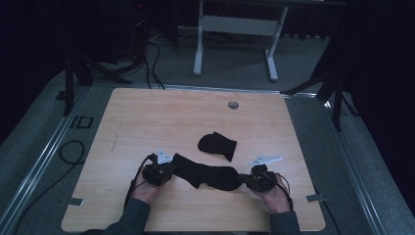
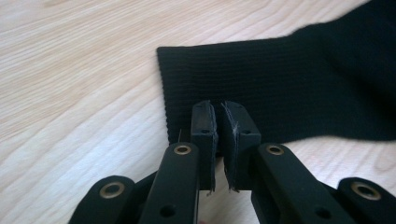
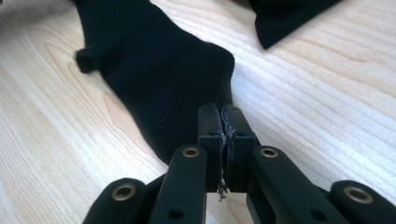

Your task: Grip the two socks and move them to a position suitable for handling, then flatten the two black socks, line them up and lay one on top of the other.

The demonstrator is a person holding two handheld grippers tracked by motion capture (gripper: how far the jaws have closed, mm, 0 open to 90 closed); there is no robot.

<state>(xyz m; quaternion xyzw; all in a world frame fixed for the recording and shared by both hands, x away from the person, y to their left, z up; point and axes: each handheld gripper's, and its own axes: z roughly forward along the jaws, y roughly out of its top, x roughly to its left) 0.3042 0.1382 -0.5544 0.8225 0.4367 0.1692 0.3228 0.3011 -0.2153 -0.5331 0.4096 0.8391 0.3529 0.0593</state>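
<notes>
While unmarked, black sock (image 1: 210, 175) spans table (image 1: 147, 117).

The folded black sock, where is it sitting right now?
In the high view the folded black sock lies on the table just beyond the stretched sock, apart from it, right of centre and nearer the right claw.

Sock (image 2: 299, 88) cut off at right

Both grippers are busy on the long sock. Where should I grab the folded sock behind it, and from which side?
Take the folded sock at its narrow lower-right corner, coming from the right gripper's side. That corner points toward that gripper and lies flat on the table, apart from the long sock.
</notes>
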